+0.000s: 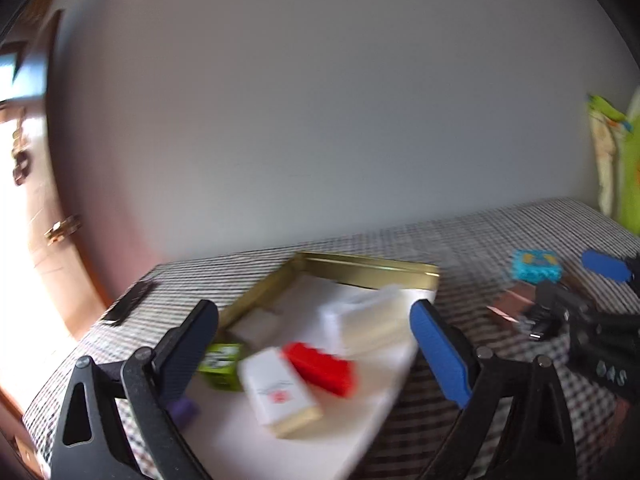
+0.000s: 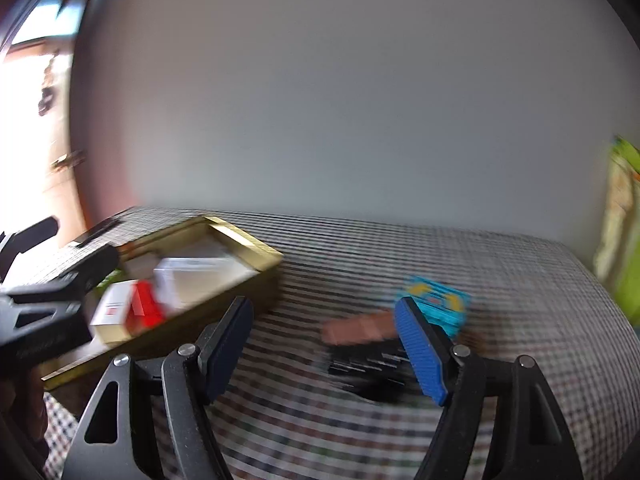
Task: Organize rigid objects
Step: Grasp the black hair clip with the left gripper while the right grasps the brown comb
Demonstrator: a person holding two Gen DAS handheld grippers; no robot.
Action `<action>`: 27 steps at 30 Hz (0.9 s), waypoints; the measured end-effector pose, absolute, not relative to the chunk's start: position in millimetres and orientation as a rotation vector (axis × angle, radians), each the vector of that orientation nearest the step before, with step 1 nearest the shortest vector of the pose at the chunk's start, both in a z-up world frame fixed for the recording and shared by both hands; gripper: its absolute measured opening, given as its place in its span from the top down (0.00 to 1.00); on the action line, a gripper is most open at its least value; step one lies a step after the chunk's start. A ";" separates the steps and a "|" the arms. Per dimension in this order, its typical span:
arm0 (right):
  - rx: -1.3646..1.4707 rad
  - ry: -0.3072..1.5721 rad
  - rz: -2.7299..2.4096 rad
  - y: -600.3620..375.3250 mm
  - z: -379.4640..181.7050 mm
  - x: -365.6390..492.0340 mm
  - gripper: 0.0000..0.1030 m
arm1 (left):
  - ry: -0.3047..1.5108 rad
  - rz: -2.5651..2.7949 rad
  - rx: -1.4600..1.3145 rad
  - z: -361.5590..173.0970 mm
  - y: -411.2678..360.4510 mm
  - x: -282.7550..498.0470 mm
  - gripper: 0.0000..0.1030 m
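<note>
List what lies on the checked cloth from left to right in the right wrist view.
Gold tray holding the white boxes and red block → brown flat piece → black object → turquoise block.

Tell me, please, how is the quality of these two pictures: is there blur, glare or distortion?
Left wrist view: motion blur smears the red block and white boxes in the gold tray; the window at left is blown out. Right wrist view: stronger blur streaks the checkered cloth and the blue box; fisheye distortion bends the table edge in both.
</note>
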State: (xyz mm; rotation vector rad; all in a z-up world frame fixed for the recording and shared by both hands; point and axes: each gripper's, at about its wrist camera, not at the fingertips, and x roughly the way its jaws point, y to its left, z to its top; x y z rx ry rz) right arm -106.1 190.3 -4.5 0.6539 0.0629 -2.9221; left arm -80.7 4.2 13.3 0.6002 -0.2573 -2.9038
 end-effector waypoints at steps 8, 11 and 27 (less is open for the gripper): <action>0.826 -0.057 -3.086 256.4 -11.2 -116.2 0.27 | -0.411 -3.005 0.664 -1.2 61.1 -102.7 0.02; 0.940 -0.125 -3.054 269.0 -17.0 -128.6 0.27 | -0.433 -3.028 0.703 -1.2 73.8 -112.7 0.03; 1.328 -0.146 -2.888 268.7 -49.2 -166.0 0.61 | -0.430 -3.057 0.890 -22.2 101.1 -140.4 0.03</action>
